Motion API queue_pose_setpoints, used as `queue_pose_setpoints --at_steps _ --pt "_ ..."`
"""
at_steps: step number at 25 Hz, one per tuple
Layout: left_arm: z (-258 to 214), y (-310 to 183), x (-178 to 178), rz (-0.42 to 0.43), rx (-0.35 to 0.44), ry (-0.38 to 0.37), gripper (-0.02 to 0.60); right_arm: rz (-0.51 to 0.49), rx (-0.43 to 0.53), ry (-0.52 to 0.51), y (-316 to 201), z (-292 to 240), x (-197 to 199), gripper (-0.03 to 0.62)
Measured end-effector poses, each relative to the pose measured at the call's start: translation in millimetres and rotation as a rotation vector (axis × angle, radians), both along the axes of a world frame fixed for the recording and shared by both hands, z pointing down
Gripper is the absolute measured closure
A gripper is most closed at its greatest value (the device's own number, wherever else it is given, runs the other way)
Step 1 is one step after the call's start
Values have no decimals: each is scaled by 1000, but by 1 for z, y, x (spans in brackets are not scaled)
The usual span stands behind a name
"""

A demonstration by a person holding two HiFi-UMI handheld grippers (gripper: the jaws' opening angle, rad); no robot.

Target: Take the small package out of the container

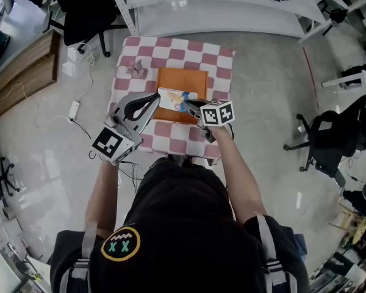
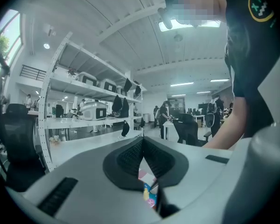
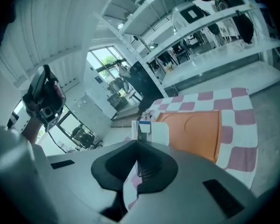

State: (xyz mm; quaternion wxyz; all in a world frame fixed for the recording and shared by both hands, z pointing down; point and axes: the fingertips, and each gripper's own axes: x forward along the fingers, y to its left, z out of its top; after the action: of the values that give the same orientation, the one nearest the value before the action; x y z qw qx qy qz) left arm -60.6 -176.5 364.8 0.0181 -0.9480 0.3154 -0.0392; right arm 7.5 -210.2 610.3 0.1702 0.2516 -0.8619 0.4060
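One small package point(image 1: 174, 96) in left claw point(image 1: 155, 97) and right claw point(image 1: 188, 105).

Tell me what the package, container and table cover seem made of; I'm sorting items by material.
The package: thin and flat with bright print, so plastic film or coated paper; which, I cannot tell. The container: matte orange, flat, straight-edged, probably cardboard, possibly plastic. The table cover: matte red-and-white check with slightly wavy edges, likely cloth.

Glossy printed small package point(image 1: 172, 98), matt orange container point(image 1: 182, 81), checkered cloth point(image 1: 219, 63), polished floor point(image 1: 262, 90).
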Motion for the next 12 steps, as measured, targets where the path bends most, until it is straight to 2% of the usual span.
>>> queue_pose_setpoints --at_steps 12 --pt "-8 -3 4 4 15 -20 565 30 339 -29 -7 -113 25 572"
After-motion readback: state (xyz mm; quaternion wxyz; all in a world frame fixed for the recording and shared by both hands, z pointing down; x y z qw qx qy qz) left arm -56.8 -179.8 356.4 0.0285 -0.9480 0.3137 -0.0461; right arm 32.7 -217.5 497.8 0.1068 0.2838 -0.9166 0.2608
